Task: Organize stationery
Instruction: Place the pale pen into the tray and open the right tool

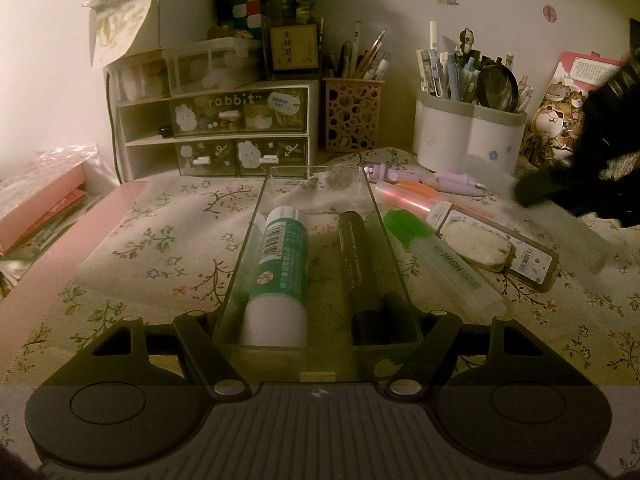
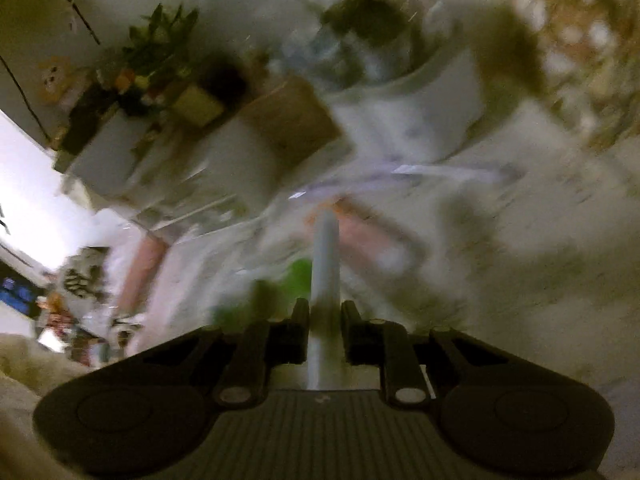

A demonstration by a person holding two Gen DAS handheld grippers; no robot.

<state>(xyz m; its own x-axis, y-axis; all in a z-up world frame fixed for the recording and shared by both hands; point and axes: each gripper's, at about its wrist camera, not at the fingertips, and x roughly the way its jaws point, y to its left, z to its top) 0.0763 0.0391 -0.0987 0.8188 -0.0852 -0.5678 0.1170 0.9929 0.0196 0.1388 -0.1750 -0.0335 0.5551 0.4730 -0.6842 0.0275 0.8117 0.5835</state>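
Observation:
My left gripper (image 1: 318, 320) is shut on the near end of a clear plastic tray (image 1: 256, 216) that lies on the floral cloth. Inside the tray lie a green-and-white glue stick (image 1: 280, 264) and a black marker (image 1: 356, 264). To its right are a green highlighter (image 1: 448, 260), a worn eraser in a sleeve (image 1: 480, 246), a pink highlighter (image 1: 404, 196) and a purple pen (image 1: 456, 182). My right gripper (image 2: 324, 312) is shut on a pale frosted pen (image 2: 326, 248) that points forward. From the left wrist it shows as a dark blur (image 1: 560, 188) at the right.
A white pen holder (image 1: 468, 136) full of pens, a lattice pen cup (image 1: 352, 116) and a small drawer unit (image 1: 216, 132) line the back against the wall. Pink books (image 1: 40, 208) lie at the left edge. The right wrist view is heavily blurred.

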